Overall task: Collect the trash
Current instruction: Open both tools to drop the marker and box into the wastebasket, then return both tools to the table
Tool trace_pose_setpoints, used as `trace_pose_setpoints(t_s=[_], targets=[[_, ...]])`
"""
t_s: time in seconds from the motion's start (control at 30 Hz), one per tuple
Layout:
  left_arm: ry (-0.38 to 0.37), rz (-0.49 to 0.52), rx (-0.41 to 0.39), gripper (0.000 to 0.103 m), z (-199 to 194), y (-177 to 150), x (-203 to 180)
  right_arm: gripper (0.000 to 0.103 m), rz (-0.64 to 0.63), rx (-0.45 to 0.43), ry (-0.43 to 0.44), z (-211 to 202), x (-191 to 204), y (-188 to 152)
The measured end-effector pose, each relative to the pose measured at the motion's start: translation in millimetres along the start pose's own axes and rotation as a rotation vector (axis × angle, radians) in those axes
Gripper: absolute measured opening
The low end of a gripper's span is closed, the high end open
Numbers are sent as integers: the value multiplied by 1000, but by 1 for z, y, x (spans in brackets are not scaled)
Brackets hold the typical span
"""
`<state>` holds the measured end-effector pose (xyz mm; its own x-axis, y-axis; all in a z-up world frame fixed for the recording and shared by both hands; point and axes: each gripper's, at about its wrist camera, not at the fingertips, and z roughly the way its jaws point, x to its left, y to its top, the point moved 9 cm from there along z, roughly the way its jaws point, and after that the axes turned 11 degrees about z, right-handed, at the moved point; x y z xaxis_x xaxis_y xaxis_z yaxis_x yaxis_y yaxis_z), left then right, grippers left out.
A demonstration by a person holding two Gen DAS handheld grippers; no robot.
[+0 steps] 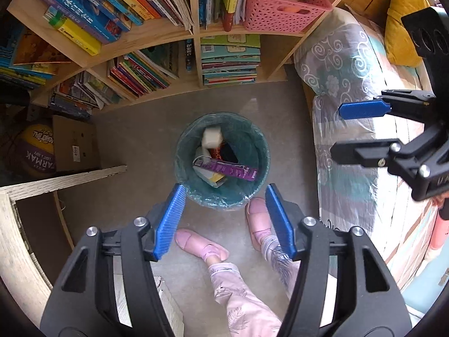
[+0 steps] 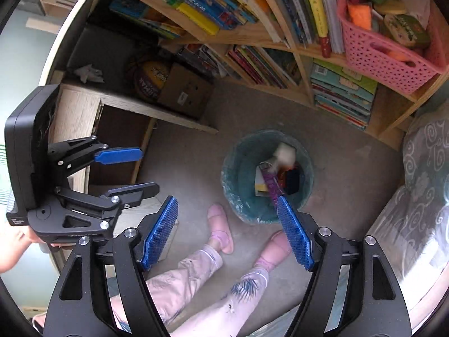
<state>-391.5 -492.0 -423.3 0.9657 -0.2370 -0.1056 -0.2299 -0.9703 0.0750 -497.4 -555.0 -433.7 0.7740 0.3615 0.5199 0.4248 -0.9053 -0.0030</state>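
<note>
Nearest us, our left gripper (image 1: 224, 193) and right gripper (image 2: 227, 205) both hang with blue pads spread wide, holding nothing. Below them our feet in pink slippers (image 1: 202, 243) stand on the grey floor (image 1: 134, 146), one toe just beside the round bin lined with a teal plastic bag (image 1: 254, 143). Inside lie a purple carton (image 1: 227, 170) and a white crumpled wad (image 1: 212, 137). A patterned bed cover (image 1: 336, 64) flanks the right; a brown cardboard box (image 1: 75, 143) the left. Beyond stands a wooden bookshelf (image 1: 196, 35) with a pink perforated basket (image 1: 280, 14).
</note>
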Motion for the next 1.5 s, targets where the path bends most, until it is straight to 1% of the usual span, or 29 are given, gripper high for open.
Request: trace_pose_setpoints(t_s=[0.07,0.13,0.23,0.43,0.5,0.6,0.77,0.87,0.97,1.13,1.23,1.4,1.5], targets=[[8,3,-7,60,-8,-4,0,74,-7,-6,0,-7,2,-2],[13,2,-18,67,-17,-8,0,75,-17,-5,2,-13,4,-4],[29,1,-43,72,-34,-15,1,75,-46,-3,-7,-23,11,-10],[75,-28,-94,74,-74,-26,9,76,-139,-11,-17,-48,35,-16],[104,-41,-112,76,-89,-30,14,76,-167,-18,-13,-58,45,-15],[137,-67,-146,80,-112,-35,21,78,-203,-41,-4,-74,62,-11],[189,-101,-183,81,-148,-48,32,79,-282,-71,7,-100,98,-4],[219,-129,-206,84,-171,-58,40,80,-353,-82,13,-112,125,-1],[266,-169,-234,85,-195,-71,52,82,-429,-89,25,-122,156,3],[321,-269,-261,87,-231,-104,77,85,-547,-102,53,-130,208,11],[363,-335,-270,90,-250,-132,92,85,-625,-95,71,-129,242,14],[448,-468,-272,91,-279,-187,124,85,-750,-66,95,-118,300,13],[484,-558,-269,91,-290,-219,141,86,-814,-53,113,-112,333,8]])
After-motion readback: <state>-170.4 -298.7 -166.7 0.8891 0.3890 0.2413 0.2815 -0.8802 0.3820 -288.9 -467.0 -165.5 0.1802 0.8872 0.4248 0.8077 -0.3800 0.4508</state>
